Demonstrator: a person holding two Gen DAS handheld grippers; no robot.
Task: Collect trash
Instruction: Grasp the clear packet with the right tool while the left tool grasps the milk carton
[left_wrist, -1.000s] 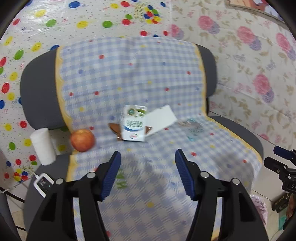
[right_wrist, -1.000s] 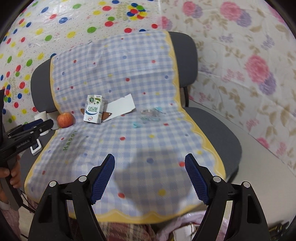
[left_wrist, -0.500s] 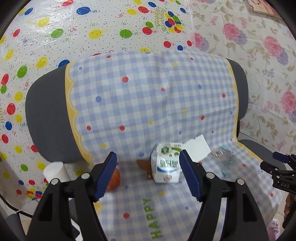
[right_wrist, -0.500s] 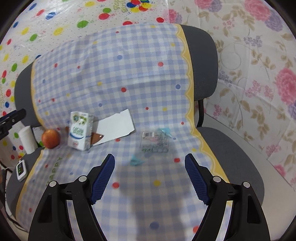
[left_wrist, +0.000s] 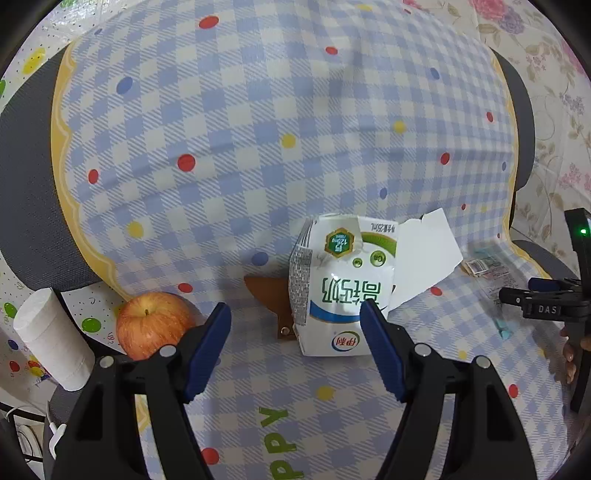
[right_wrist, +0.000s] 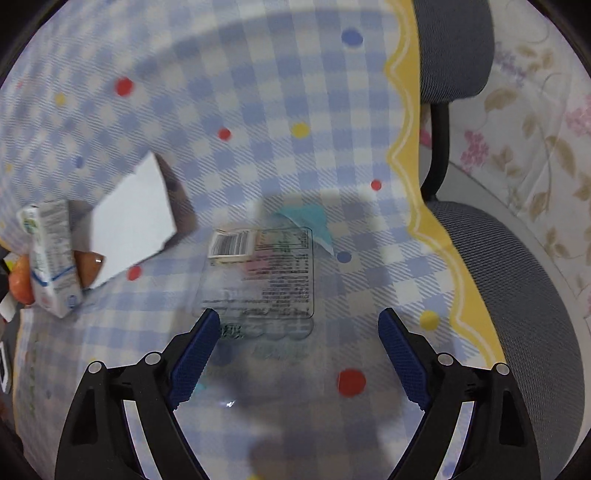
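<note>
Now both claws are closing in on the litter spread over the checked cloth (left_wrist: 258, 122) that drapes the chair (right_wrist: 517, 266). Low in the left wrist view, the left claw (left_wrist: 294, 318) stands spread with nothing between its blue pads, and its right pad overlaps the lower right corner of the milk carton (left_wrist: 341, 284), which sits upright just right of centre, so the claw looks lined up a little to the left of it rather than straddling it. Behind the carton a white paper scrap (left_wrist: 424, 258) leans out to the right and a brown piece (left_wrist: 269, 295) pokes out to the left (what it is I cannot tell). At lower left sits an apple (left_wrist: 153, 323), probably not rubbish, with a white paper roll (left_wrist: 51, 339) beyond the cloth's edge. Over in the right wrist view, the right claw (right_wrist: 299, 328) has just been opening wider, empty, and it brackets the near edge of the clear plastic wrapper (right_wrist: 266, 273) lying flat at mid-frame, a teal scrap (right_wrist: 314, 221) at its upper right. Flat film like that will likely need the pads pressed down to pinch up a fold.
</note>
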